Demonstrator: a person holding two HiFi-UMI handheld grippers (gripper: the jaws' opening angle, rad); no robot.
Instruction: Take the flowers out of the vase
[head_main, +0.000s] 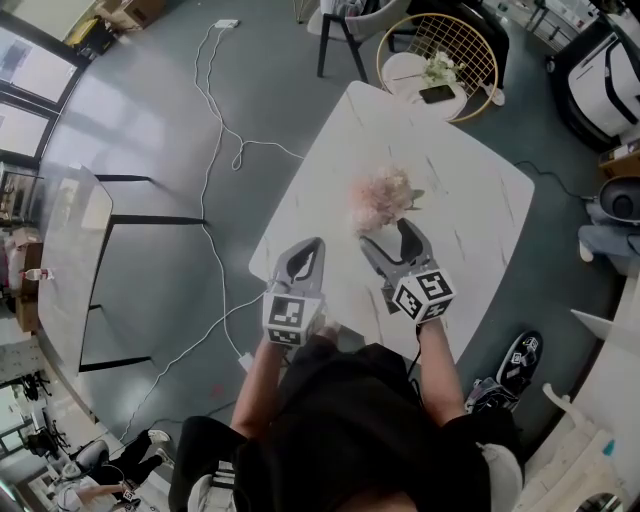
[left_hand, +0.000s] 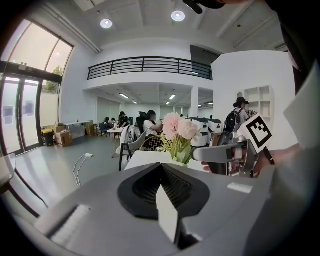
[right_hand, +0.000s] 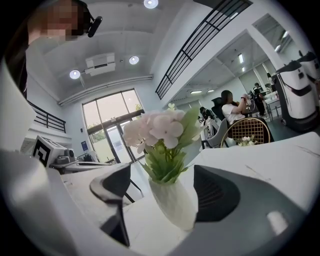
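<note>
**Right tongs spread wide at the vase, flowers not yet lifted**
Pink flowers (head_main: 380, 200) stand in the white vase (right_hand: 172, 202) mid-table (head_main: 480, 200). The right tongs (head_main: 385, 235) frame the vase without touching it, probably to steady it. The left tongs (head_main: 312, 248), pressed together and empty, hang back at lower left.

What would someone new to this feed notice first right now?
The bunch of pale pink flowers in a small white vase, standing near the middle of the white marble-look table, draws the eye first. Next comes the right gripper just short of it, jaws wide apart with the vase framed between them and neither pad on it. The left gripper is beside it over the table's near edge, jaws together and empty.
</note>
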